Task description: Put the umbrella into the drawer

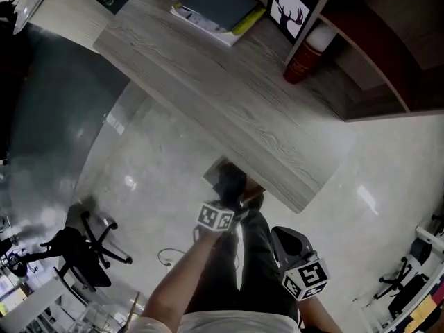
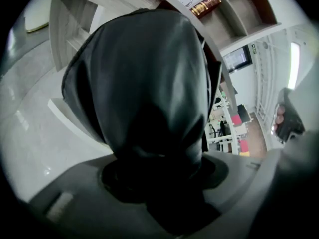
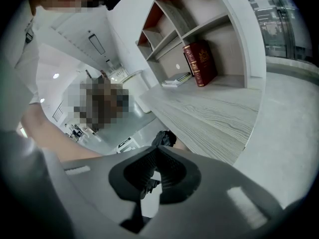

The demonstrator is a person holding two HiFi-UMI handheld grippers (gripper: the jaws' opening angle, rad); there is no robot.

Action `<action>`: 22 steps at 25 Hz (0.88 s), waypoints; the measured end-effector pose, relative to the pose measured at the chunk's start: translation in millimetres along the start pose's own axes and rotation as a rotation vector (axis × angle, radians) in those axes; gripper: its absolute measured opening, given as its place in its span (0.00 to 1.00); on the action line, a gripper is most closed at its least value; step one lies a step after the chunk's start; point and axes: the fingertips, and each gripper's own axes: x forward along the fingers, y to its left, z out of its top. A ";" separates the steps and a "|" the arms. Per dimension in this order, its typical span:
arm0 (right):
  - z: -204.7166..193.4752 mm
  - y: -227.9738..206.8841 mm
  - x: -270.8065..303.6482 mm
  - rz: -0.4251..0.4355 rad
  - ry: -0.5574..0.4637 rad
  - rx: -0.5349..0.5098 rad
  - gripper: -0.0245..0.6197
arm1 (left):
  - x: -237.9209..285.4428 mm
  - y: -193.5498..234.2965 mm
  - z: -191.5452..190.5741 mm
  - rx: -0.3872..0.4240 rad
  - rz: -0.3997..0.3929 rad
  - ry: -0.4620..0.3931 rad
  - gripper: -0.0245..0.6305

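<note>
The folded black umbrella (image 1: 232, 184) hangs just below the front edge of the grey wooden desk (image 1: 229, 96). My left gripper (image 1: 229, 203) is shut on it from below. In the left gripper view the umbrella (image 2: 144, 83) fills most of the picture and rises out of the left gripper (image 2: 159, 183). A grey corner of the drawer (image 1: 216, 169) shows under the desk edge beside the umbrella. My right gripper (image 1: 279, 232) hangs lower right, apart from the umbrella. In its own view the right gripper (image 3: 156, 151) has its tips together and holds nothing, with the umbrella (image 3: 163, 138) beyond them.
On the desk lie stacked books (image 1: 215, 9), a framed deer picture (image 1: 290, 9) and a red cylinder (image 1: 304, 54) by a shelf post. A black office chair (image 1: 80, 252) stands on the glossy floor at lower left. A red book (image 3: 199, 63) stands on the shelf.
</note>
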 end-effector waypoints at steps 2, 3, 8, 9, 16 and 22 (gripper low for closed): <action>-1.5 -1.2 1.3 0.006 0.000 -0.002 0.05 | 4.1 2.6 3.8 -0.007 0.002 0.016 0.41; -2.8 -2.4 1.7 0.006 0.002 -0.001 0.05 | 6.1 3.5 6.2 -0.010 0.003 0.021 0.41; -9.3 -11.0 2.2 -0.006 0.020 0.006 0.05 | 20.9 12.2 15.2 -0.014 0.024 0.054 0.41; -9.9 -11.7 2.9 -0.007 0.021 0.007 0.05 | 23.1 15.3 16.6 -0.014 0.030 0.058 0.42; -15.6 -16.8 10.6 -0.007 0.036 0.017 0.05 | 33.9 32.1 28.3 0.003 0.087 0.063 0.43; -18.1 -23.5 18.5 -0.007 0.048 0.019 0.05 | 39.9 40.3 31.6 -0.006 0.167 0.064 0.44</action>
